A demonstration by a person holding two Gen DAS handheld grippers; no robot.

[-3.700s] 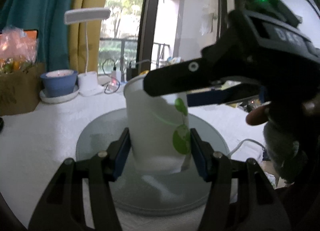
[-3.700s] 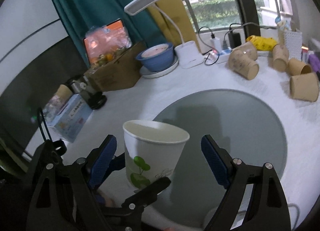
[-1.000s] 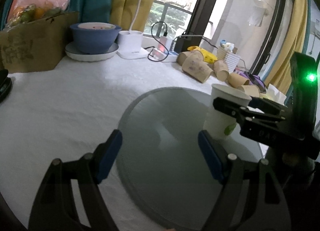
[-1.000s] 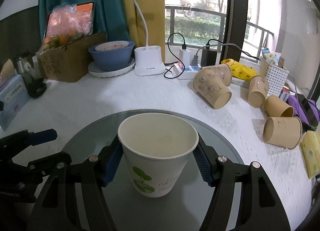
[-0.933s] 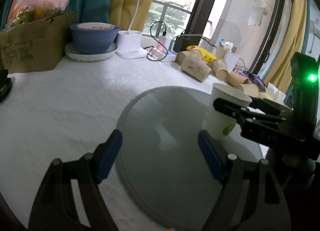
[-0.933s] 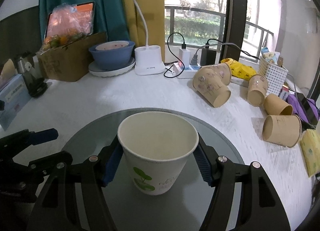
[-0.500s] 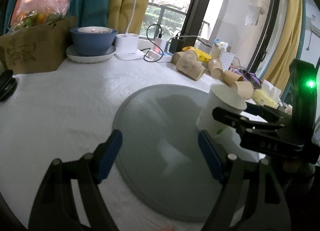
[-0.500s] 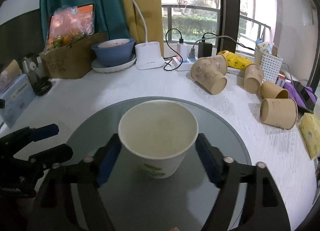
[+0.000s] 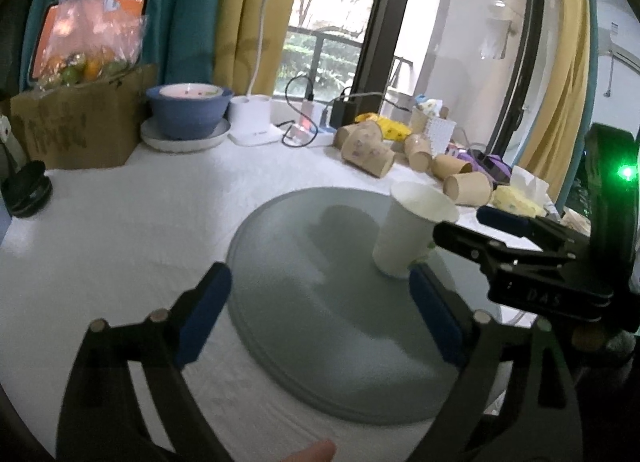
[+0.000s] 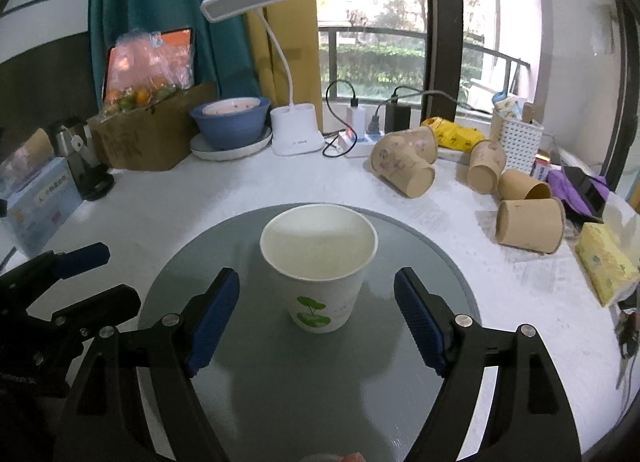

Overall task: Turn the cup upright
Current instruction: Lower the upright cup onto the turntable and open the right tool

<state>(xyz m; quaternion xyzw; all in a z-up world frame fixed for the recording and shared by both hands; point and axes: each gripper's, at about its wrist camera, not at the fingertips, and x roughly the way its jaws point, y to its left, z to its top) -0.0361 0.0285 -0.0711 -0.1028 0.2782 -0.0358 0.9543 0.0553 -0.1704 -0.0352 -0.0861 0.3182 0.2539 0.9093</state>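
Observation:
A white paper cup [image 10: 320, 266] with a green leaf print stands upright, mouth up, on the round grey glass plate [image 10: 280, 390]. My right gripper [image 10: 318, 320] is open, its blue-padded fingers apart on either side of the cup and drawn back from it, not touching. In the left wrist view the cup [image 9: 412, 234] stands at the plate's [image 9: 320, 302] right side. My left gripper [image 9: 320, 314] is open and empty over the plate's near left part, away from the cup. The right gripper also shows in that view [image 9: 480, 226], beside the cup.
Several brown paper cups [image 10: 404, 170] lie on their sides at the back right. A white desk lamp [image 10: 296, 134], a blue bowl [image 10: 230, 118] on a plate, a cardboard box [image 10: 156, 134], chargers and a white basket [image 10: 516, 134] stand along the back. A yellow tissue pack [image 10: 606, 262] lies right.
My right gripper has opened, let go of the cup and pulled back; the cup stands free on the plate. My left gripper has drawn back and stays open.

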